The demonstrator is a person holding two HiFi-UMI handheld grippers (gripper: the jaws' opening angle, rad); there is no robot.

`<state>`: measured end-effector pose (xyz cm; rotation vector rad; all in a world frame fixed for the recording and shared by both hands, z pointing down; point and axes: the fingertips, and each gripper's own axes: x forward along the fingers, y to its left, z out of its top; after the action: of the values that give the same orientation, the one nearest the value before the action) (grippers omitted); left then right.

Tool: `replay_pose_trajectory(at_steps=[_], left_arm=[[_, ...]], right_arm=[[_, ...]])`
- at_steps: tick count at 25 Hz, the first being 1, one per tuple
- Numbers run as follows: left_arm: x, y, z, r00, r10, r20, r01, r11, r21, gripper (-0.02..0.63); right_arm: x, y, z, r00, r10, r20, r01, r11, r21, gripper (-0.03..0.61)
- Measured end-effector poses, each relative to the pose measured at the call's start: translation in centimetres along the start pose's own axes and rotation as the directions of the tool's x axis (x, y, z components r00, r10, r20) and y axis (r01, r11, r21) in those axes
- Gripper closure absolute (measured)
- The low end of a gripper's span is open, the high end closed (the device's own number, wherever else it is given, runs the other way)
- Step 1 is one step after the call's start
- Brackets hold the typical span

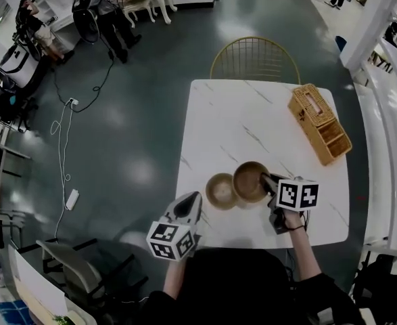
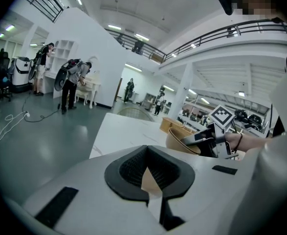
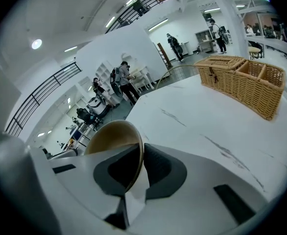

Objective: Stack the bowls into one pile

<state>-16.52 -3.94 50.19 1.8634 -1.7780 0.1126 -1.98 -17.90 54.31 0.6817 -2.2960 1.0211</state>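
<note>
Two brown bowls are at the near side of the white marble table (image 1: pixel 239 120). The lighter bowl (image 1: pixel 221 190) rests on the tabletop. The darker bowl (image 1: pixel 249 181) is tilted right beside it, with my right gripper (image 1: pixel 266 179) shut on its right rim. In the right gripper view the rim of that bowl (image 3: pixel 111 136) runs between the two dark pads of the right gripper (image 3: pixel 141 148). My left gripper (image 1: pixel 195 198) hovers just left of the lighter bowl, jaws together and holding nothing. The left gripper view looks over the left gripper (image 2: pixel 146 148) to the held bowl (image 2: pixel 182 141).
A wicker basket (image 1: pixel 318 122) lies at the table's far right corner, also in the right gripper view (image 3: pixel 241 77). A gold wire chair (image 1: pixel 255 58) stands at the far edge. People and a floor cable (image 1: pixel 66 134) are off to the left.
</note>
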Motion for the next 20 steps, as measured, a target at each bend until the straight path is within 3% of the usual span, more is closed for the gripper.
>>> replay_pose_trajectory(at_steps=[9,20], left_arm=[[-0.9,1.5,-0.2,0.999,0.039,0.007,-0.039,0.999,-0.032,0.6],[-1.4,2.5,-0.6,0.998,0.066,0.002,-0.066,0.997,-0.047,0.598]], right_arm=[[3.4,4.6,-0.6,0.992,0.085,-0.095,-0.094,0.991,-0.091,0.549],[5.8,6.4,-2.2,0.976,0.083,-0.2,-0.121,0.975,-0.186,0.549]])
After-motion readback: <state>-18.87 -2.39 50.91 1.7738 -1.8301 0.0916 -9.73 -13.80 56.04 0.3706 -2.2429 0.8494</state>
